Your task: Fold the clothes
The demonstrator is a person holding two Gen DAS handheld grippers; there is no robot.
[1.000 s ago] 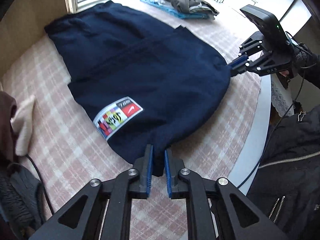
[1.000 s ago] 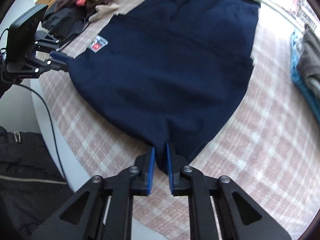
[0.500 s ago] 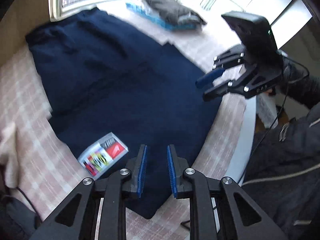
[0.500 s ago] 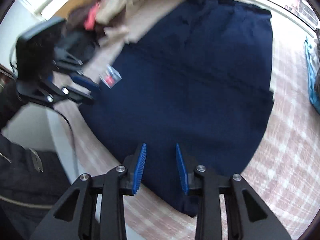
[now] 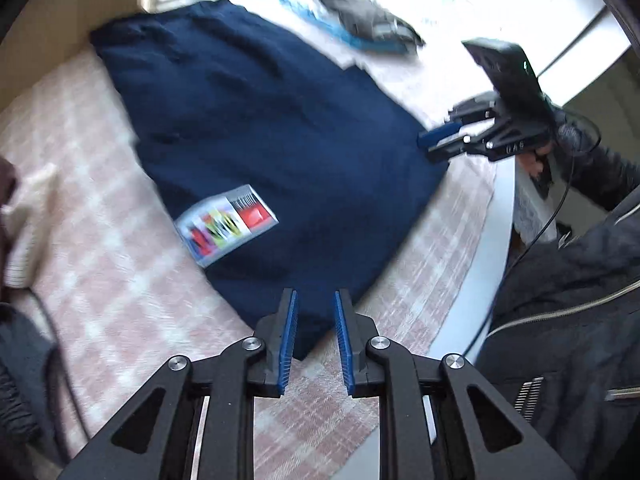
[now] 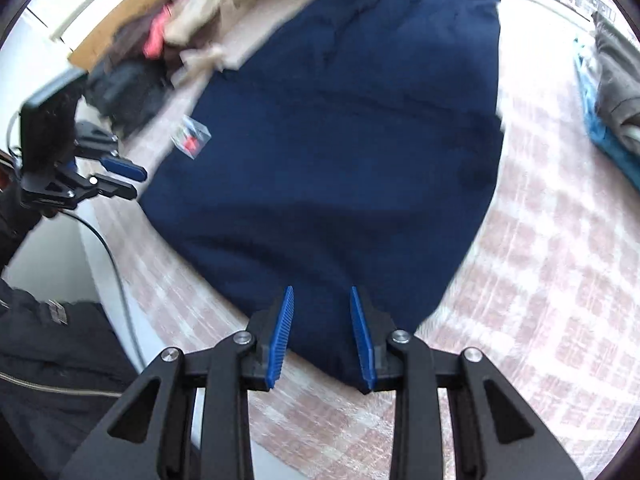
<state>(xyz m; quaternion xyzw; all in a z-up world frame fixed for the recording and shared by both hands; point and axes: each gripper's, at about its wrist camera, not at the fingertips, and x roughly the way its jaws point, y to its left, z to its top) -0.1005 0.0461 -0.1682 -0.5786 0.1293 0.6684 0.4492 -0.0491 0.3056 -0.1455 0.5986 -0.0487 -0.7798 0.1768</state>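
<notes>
Jaws: both parted, empty | navy garment (image 5: 260,120) flat beneath (hem corners between pads)

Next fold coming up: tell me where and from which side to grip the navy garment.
Grip the navy garment at its two near corners, coming down from the table-edge side: both corners lie flat and free on the checked cloth, one before each hand-held gripper.
</notes>
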